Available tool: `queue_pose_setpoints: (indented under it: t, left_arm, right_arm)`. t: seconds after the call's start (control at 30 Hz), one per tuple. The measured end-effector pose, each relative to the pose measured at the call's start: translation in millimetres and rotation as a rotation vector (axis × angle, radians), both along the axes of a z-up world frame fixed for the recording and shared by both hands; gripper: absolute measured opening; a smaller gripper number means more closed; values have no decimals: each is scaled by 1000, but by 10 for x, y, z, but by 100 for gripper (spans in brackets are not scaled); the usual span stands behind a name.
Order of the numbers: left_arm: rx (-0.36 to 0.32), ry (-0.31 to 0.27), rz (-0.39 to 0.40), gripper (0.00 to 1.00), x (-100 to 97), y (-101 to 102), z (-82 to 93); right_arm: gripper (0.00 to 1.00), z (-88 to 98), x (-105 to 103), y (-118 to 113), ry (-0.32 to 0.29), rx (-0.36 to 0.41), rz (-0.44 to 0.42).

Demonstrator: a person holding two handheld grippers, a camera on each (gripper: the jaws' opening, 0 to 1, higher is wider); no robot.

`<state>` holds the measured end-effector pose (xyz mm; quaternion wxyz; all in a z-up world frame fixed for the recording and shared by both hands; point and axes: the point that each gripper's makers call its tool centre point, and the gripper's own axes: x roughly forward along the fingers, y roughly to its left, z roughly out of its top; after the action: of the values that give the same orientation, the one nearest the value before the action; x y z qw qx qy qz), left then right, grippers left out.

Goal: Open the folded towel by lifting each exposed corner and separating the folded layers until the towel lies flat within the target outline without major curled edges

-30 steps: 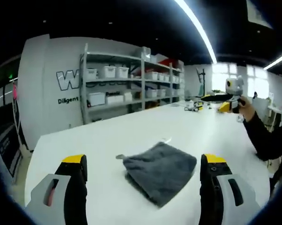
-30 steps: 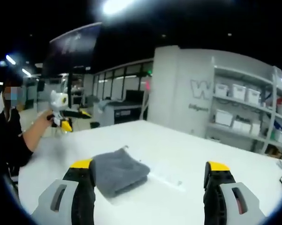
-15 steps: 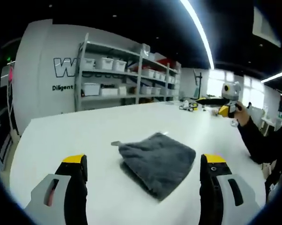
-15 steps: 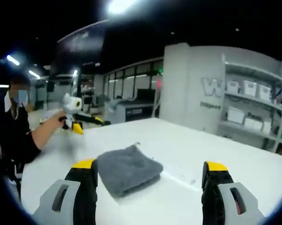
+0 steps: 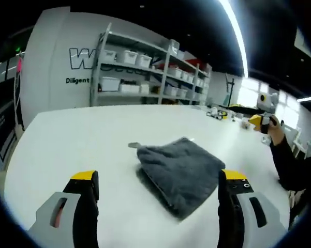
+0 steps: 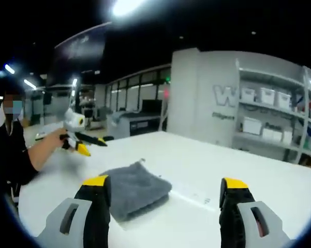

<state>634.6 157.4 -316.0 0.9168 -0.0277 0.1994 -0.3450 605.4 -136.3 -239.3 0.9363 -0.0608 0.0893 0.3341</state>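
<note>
Two tools hover | left tool [image 5: 154, 186] agape | right tool [image 6: 165, 192] agape | towel [image 5: 181, 168] folded

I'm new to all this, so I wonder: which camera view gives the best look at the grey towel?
The left gripper view: the folded grey towel lies whole between its jaws. In the right gripper view the towel is partly hidden behind a jaw.

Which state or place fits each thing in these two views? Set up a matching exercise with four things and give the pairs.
Things:
1. towel
2. left gripper
3. storage bins
4. table

States or places:
A. on the wall shelves
B. white, bearing the towel
C. grey, folded, lying on the table
D. open, holding nothing, above the table

Pairs: 1-C, 2-D, 3-A, 4-B
</note>
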Motion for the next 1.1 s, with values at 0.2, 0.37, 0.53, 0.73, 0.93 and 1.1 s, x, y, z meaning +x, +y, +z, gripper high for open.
queue_pose_setpoints:
  t: [0.2,0.37,0.53,0.73,0.93,1.1]
  left_arm:
    - [-14,4,22,91,44,-42,-1]
    - [6,15,21,92,88,-113,-71]
    - [20,20,36,92,143,-137,-131]
    - [27,31,21,90,99,-217,-211]
    - [40,6,93,89,219,-148,-195]
    - [34,17,73,87,171,-198,-218]
  right_arm:
    - [88,-85,73,54,22,-4,-5]
    - [88,-153,79,116,33,-17,-1]
    - [88,-259,122,183,47,-24,-1]
    - [89,-418,200,262,80,-15,-16]
    - [86,-473,225,306,101,20,-23]
    - [88,-481,233,318,100,33,-21]
